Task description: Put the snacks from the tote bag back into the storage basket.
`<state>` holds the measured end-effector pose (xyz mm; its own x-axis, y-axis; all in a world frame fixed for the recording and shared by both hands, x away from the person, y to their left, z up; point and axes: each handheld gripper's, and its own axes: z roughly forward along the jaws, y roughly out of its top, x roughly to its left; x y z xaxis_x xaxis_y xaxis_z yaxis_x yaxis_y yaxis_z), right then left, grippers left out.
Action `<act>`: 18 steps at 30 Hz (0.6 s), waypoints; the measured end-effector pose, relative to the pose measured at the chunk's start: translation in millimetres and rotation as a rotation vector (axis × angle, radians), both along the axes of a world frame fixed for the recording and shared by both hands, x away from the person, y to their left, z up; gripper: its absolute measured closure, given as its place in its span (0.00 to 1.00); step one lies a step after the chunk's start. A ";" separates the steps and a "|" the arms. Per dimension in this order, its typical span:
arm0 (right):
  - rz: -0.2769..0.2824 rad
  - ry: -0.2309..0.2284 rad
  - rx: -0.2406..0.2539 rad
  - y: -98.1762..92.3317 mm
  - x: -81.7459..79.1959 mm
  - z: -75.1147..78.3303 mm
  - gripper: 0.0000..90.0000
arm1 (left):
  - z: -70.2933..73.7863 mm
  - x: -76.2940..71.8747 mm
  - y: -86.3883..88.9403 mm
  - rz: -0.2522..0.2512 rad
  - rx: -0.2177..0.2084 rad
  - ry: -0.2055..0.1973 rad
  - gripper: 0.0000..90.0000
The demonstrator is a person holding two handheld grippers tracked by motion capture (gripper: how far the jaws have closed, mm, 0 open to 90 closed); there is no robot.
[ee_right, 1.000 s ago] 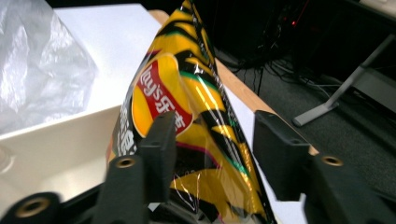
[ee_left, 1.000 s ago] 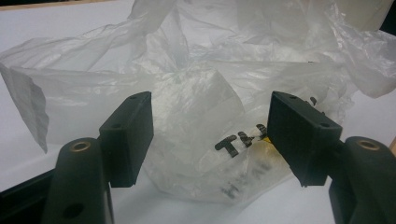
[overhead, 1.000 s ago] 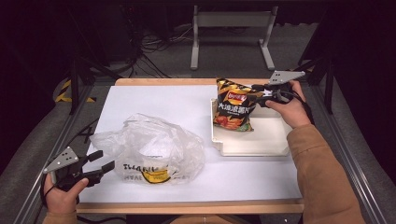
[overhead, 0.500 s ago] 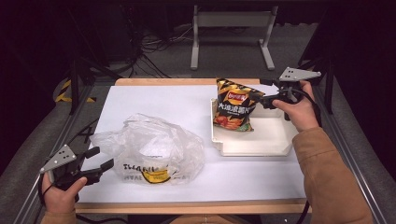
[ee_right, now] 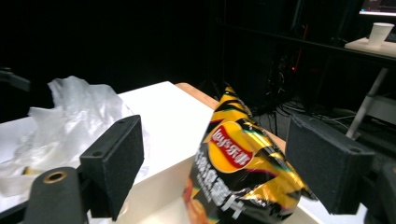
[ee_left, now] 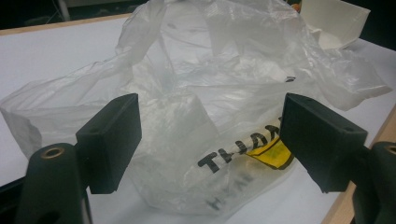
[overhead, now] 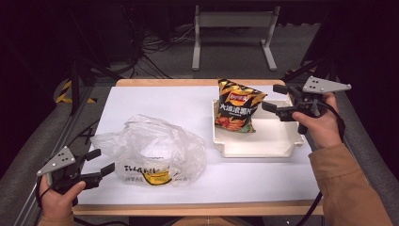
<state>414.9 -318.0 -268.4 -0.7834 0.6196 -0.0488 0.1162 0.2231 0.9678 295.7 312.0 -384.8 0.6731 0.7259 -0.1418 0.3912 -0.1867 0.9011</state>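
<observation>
- While my right gripper [overhead: 277, 99] hangs over the right edge of the tabletop [overhead: 155, 101], beside the white tray [overhead: 263, 148], its fingers stand wide apart with nothing in them; they have just been opening.
- From the right gripper view I look between the fingers [ee_right: 114, 163] at the chip bag [ee_right: 240, 175], which no pad touches.
- I see the chip bag [overhead: 236, 106] standing upright in the tray's far left corner, leaning on the far wall.
- My left gripper [overhead: 101, 165] sits at the near left corner of the tabletop, fingers spread wide and empty, having just been opening too.
- Its fingertips lie just beside the near left edge of the clear plastic bag [overhead: 153, 150], which lies crumpled left of the tray.
- In the left gripper view the plastic bag [ee_left: 210, 116] spreads beyond the open fingers [ee_left: 112, 140], black lettering and a yellow patch showing on it.
</observation>
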 end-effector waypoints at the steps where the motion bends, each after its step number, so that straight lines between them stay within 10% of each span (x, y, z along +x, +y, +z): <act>1: 0.004 -0.001 0.004 -1.5 -4.7 0.0 0.22 | 0.3 0.0 -0.1 -0.003 0.002 -0.004 0.24; 18: -0.058 0.018 -0.034 -31.5 -60.6 -26.3 0.22 | 0.1 -0.1 -1.4 -0.042 -0.022 0.001 0.24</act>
<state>354.4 -349.4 -294.7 -0.7475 0.6619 -0.0566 0.1474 0.2484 0.9574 295.6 310.6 -384.7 0.7026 0.6939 -0.1577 0.3843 -0.1835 0.9048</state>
